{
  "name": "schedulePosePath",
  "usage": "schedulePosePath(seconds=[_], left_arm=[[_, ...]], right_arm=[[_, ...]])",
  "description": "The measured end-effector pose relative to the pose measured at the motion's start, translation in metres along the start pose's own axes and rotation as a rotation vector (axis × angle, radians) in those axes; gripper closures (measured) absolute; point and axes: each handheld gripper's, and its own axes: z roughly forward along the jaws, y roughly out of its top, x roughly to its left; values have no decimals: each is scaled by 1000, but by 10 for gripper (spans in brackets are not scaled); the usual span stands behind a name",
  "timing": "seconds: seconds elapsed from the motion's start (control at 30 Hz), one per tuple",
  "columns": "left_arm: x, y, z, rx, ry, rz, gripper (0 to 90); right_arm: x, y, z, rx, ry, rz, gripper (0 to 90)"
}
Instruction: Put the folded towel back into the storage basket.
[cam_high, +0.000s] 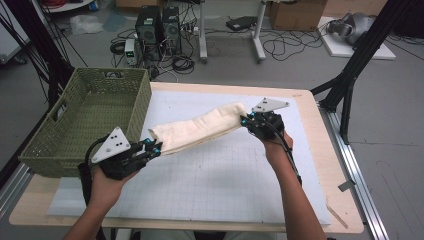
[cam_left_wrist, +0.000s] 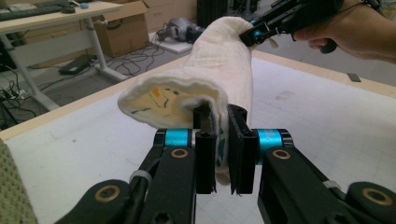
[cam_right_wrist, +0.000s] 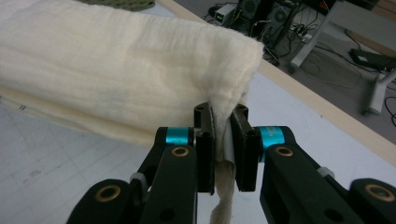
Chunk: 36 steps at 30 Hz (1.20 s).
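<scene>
Both forearms reach up from the near edge, hands raised above the surface (cam_high: 210, 190); the left claw (cam_high: 156, 147) and the right claw (cam_high: 245, 120) each clamp one end of the cream cloth (cam_high: 197, 128), which hangs stretched between them, beside the green basket (cam_high: 135, 110)

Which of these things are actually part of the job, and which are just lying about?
In use:
- cream cloth, held up between both hands
- left tongs, shut on one end
- right tongs, shut on the other end
- green basket, empty, beside the cloth; probably its destination

Lying about:
- computer towers on the floor
- cables
- cardboard box
</scene>
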Motion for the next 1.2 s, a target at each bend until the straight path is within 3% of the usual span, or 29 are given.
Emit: schedulePosePath(seconds=[0.4,1.2], left_arm=[[12,7,-31,-29,65,13,824],[48,0,-103,-86,243,-22,824]], right_arm=[[11,51,29,-42,29,-44,821],[62,146,94,-106,128,-150,822]])
